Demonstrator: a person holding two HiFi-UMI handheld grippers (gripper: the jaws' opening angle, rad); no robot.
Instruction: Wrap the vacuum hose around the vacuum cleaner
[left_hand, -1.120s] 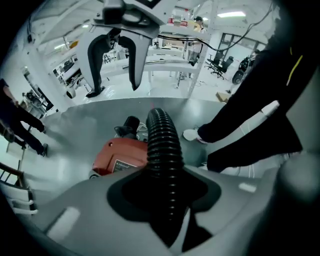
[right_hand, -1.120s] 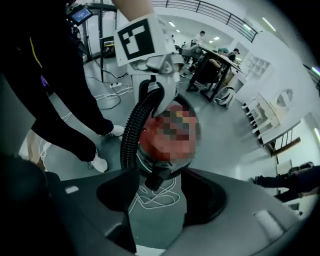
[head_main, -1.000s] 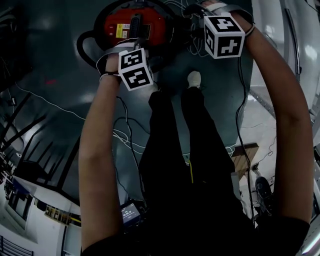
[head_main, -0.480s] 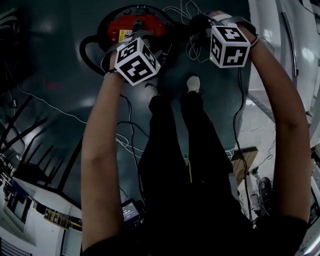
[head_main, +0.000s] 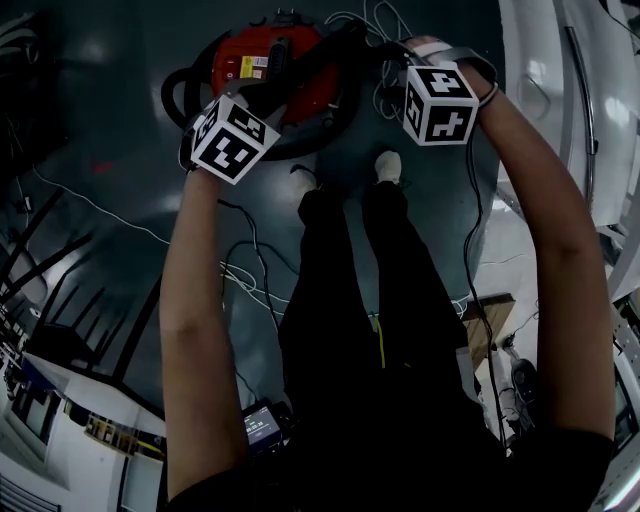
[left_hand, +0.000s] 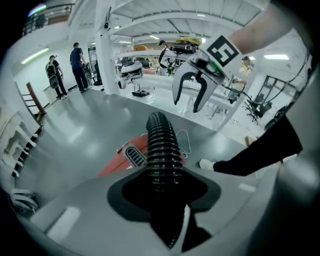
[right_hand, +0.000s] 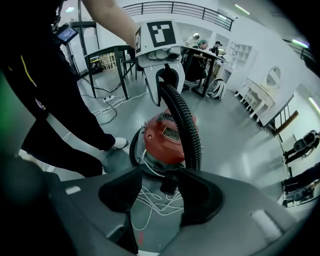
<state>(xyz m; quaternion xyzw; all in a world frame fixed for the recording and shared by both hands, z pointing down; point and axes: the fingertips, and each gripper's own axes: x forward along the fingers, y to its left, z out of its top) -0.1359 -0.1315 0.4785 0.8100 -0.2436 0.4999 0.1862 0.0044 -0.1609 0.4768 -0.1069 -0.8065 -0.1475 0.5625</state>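
Vacuum hose (left_hand: 161, 150) fills my left gripper view: its black ribbed tube runs straight out between the jaws of my left gripper (left_hand: 162, 200), which are clamped on it. Under the hose I see a part of the red vacuum cleaner (left_hand: 127, 160) on the grey floor (left_hand: 75, 130). Beyond it, my right gripper (left_hand: 187, 105) hangs in the air with its jaws apart.

In the right gripper view my right jaws are closing. A dark piece of the hose shows between them, close against one jaw, and the other jaw is clear of it. The hose bends from my left gripper down to here, in front of the cleaner. White cable (right_hand: 150, 200) lies on the floor below.

From the head view, the cleaner stands ahead of my feet. One stretch of hose curves round its left side and another crosses its red top. My left gripper is over the cleaner's near edge, and my right one is beside it.
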